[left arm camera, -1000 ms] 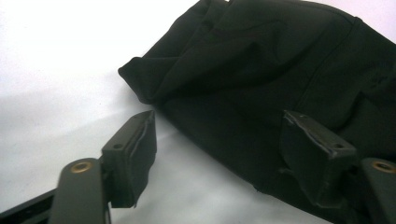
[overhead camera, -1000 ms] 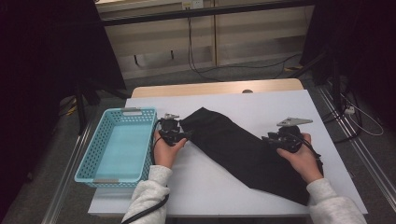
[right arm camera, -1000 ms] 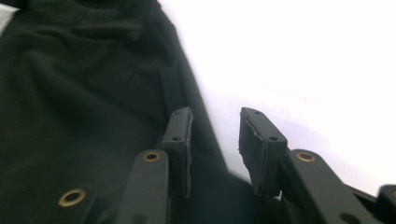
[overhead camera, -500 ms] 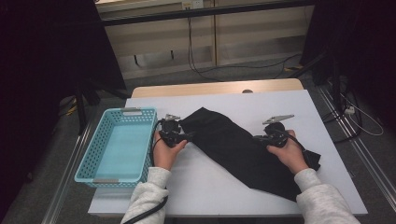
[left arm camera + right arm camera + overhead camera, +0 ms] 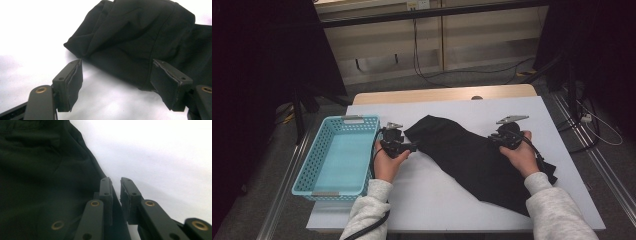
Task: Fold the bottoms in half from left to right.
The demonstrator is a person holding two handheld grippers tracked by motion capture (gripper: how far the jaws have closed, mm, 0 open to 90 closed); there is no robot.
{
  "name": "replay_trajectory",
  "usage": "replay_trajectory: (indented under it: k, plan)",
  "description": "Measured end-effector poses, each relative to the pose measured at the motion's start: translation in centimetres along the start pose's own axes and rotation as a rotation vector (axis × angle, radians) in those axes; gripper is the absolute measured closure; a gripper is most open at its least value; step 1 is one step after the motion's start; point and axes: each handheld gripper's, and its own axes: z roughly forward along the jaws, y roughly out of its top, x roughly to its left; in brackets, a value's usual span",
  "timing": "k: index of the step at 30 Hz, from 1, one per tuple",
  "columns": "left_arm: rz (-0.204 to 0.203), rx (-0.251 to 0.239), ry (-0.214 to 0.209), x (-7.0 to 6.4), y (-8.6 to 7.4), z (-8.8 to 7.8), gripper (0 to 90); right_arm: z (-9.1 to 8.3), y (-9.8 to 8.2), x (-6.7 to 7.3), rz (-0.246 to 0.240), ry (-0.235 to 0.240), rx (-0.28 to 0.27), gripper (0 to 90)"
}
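Right gripper view: right hand-held gripper (image 5: 115, 182) nearly together, just reopening slightly, pinching edge of black fabric garment (image 5: 42, 177). Left hand-held gripper (image 5: 116, 72) wide apart, garment's end between pads, ungripped.

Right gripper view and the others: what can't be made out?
Right gripper view: the right gripper has just been opening to a slit; whether the black cloth lies between its jaws, dark against dark, is unclear.
High view: the cloth's near end hides under the right sleeve.
Left gripper view: the picture's edges cut the cloth off.
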Motion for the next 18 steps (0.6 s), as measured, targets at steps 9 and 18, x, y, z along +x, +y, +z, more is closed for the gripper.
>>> replay_trajectory:
  k: [9,18]
  plan:
    - [0.003,0.001,-0.008,-0.1,0.0,-0.1,26.4,-3.0,-1.5,-0.1,0.014,0.057,0.002,68.7]
    - [0.003,0.004,-0.008,-0.2,0.0,0.0,26.5,-3.3,-3.5,-1.0,0.031,0.014,0.066,73.7]
